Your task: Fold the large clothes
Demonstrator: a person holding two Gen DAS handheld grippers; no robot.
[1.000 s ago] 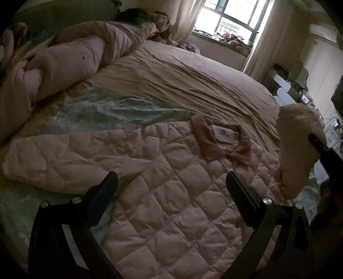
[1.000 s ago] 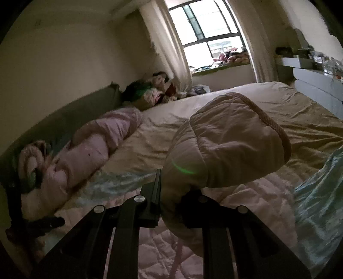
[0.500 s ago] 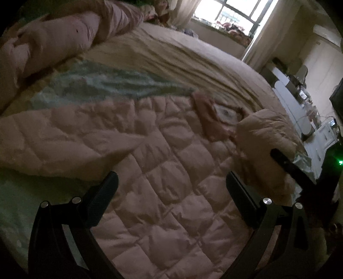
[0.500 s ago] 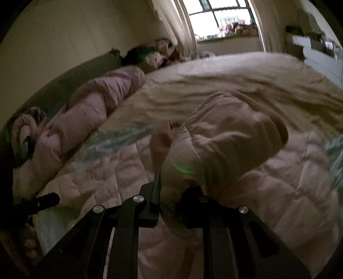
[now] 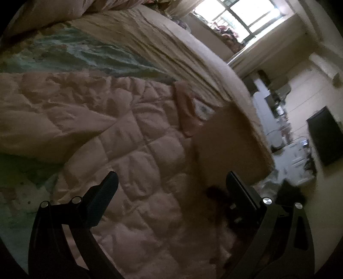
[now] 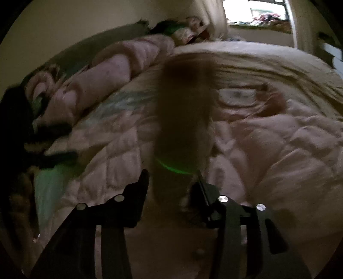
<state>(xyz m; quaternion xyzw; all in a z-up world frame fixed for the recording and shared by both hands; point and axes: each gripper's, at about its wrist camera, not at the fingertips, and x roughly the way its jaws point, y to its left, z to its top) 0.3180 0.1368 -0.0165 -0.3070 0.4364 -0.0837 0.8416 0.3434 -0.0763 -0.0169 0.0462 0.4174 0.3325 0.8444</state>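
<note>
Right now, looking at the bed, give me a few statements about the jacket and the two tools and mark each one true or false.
1. A pink quilted jacket lies spread on the bed. True.
2. The left tool is clamped on the collar. False: its jaws stand wide apart with nothing between them, above the jacket's body.
3. The sleeve sits between the fingers of the right tool. True; its jaws are opening.
4. The label inside the collar is covered up. False: it shows plainly in the right wrist view.
5. The window is dark. False: daylight comes through it.
</note>
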